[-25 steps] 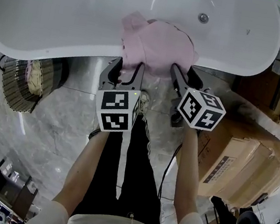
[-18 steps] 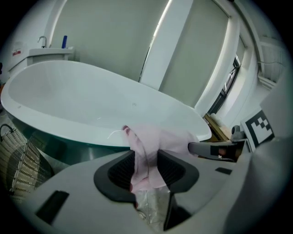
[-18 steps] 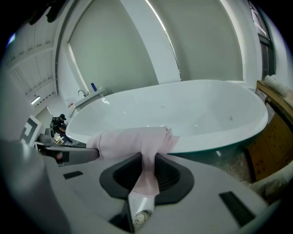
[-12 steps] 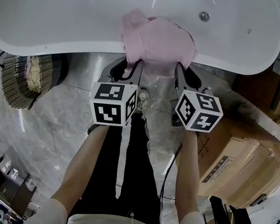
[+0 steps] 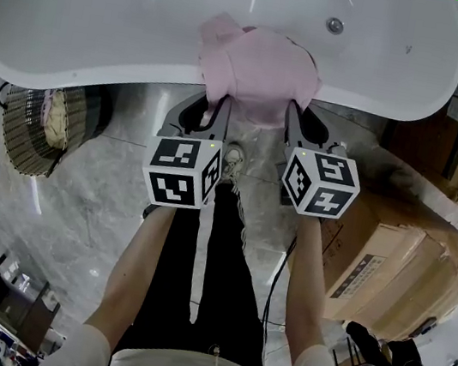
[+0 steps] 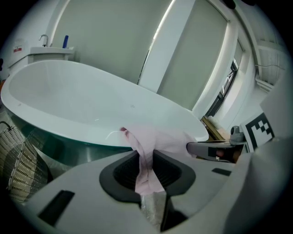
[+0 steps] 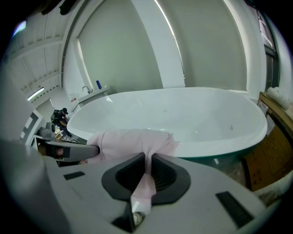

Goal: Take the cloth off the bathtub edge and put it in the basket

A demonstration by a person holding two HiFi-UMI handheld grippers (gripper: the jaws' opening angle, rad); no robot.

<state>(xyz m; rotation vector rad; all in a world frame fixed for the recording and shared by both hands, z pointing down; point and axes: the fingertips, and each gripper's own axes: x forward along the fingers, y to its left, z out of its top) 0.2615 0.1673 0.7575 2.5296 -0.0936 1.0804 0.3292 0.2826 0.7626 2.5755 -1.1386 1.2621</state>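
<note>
Two grippers, one cloth, one basket.

Head view: the pink cloth [image 5: 261, 70] is lying draped over the near rim of the bathtub [image 5: 98, 82]. The left gripper [image 5: 209, 112] and right gripper [image 5: 302, 120] are meeting its hanging edge just below that rim, one at each side. The basket [image 5: 39, 124] is standing on the floor beside the bathtub, left of the cloth and well apart from it.

Left gripper view: the jaws have just been closing and are now clenching a fold of cloth [image 6: 155, 137] just below the bathtub rim.

Right gripper view: the jaws have likewise just been closing and are pinching a thin fold of cloth [image 7: 128, 139] at the rim.

Step in hand: the grasp is being secured, and the cloth is not yet lifted.

Next move, as a judgement: both grips are needing to rise together clear of the rim, then travel left along the bathtub to the basket, staying clenched so the thin folds are not slipping out.
</note>
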